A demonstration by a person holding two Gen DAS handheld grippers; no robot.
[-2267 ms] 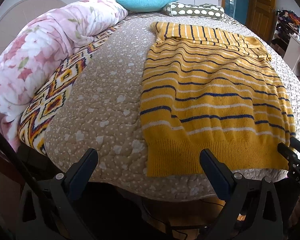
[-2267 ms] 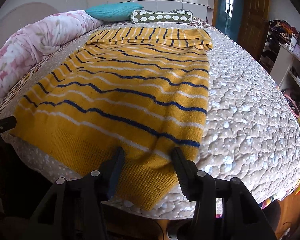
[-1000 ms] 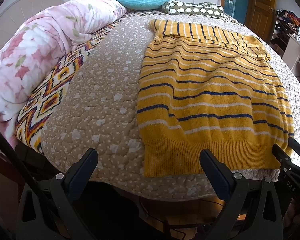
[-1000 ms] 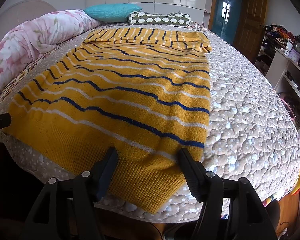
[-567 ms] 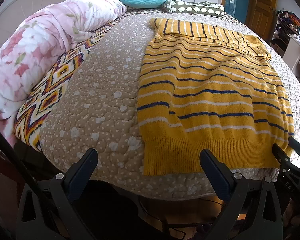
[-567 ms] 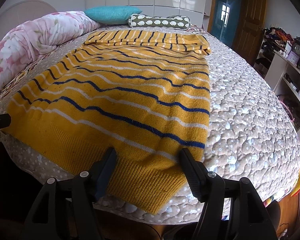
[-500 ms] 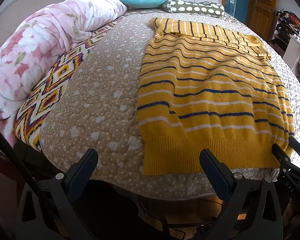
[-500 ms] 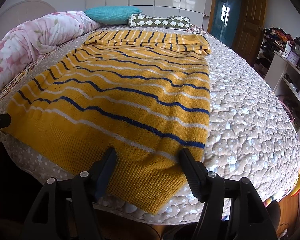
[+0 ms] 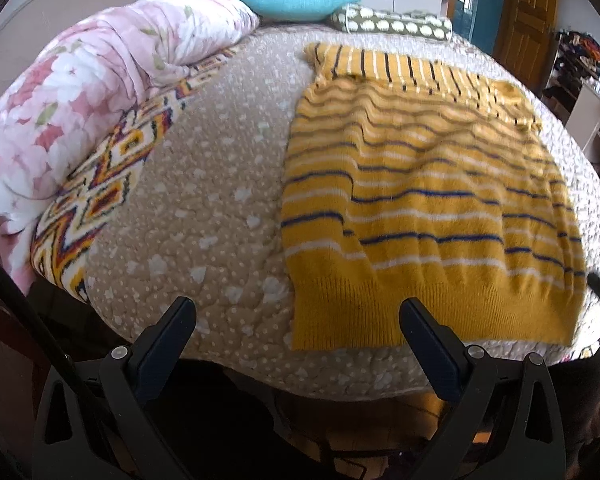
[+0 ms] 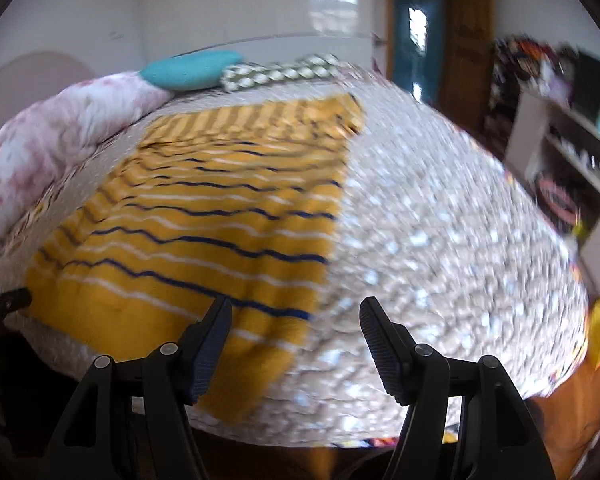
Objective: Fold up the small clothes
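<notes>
Right gripper (image 10: 296, 320) now swung off the hem toward bare quilt (image 10: 440, 240), jaws spread and empty — left gripper (image 9: 296, 320) likewise agape near the corner — sweater (image 9: 420, 200) flat on bed, unfolded, no grasp begun.

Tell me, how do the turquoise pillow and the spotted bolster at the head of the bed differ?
The turquoise pillow is plain and flat with pointed corners; the spotted bolster is olive with white spots, long and roll-shaped. The pillow lies nearer the floral duvet, the bolster nearer the door. Both lie beyond the striped sweater.
</notes>
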